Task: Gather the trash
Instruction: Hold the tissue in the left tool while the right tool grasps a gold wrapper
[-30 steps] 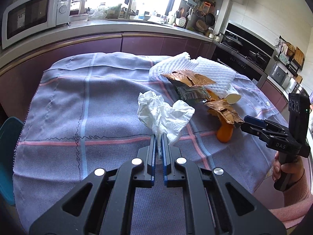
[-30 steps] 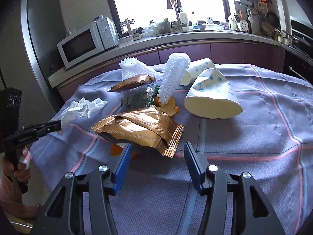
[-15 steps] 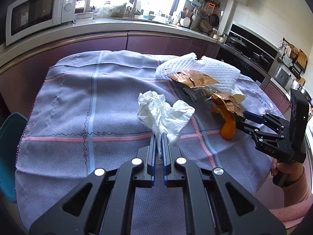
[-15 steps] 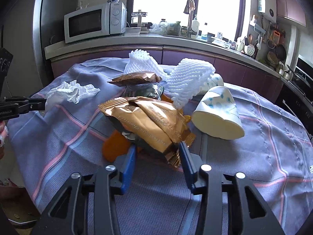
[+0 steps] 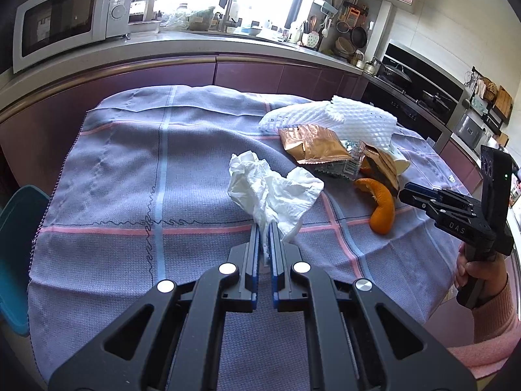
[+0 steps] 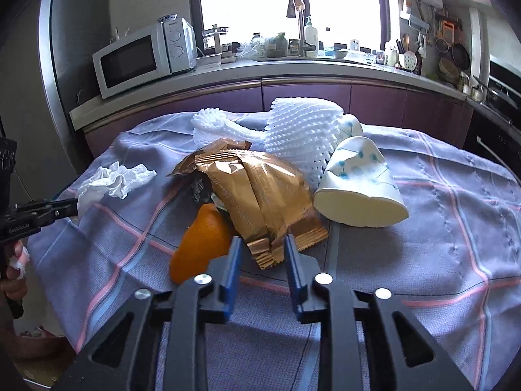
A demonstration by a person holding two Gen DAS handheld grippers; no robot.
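My left gripper (image 5: 264, 228) is shut on the near edge of a crumpled white tissue (image 5: 272, 189) on the lilac checked cloth (image 5: 130, 169); the tissue also shows in the right wrist view (image 6: 114, 179). My right gripper (image 6: 263, 247) has its jaws partly closed around the end of a gold snack wrapper (image 6: 260, 195), with a small gap on each side. An orange peel (image 6: 202, 244) lies just left of it. Behind are white foam nets (image 6: 302, 137), a second gold wrapper (image 5: 312, 145) and a tipped paper cup (image 6: 358, 189).
A teal bin (image 5: 16, 247) stands left of the table. Behind the table runs a kitchen counter (image 5: 195, 45) with a microwave (image 5: 65, 16). The table's right edge (image 5: 433, 296) is near the right-hand gripper's handle.
My right gripper moved forward over the gold wrapper's end and its jaws narrowed around it. My left gripper stayed shut on the tissue.
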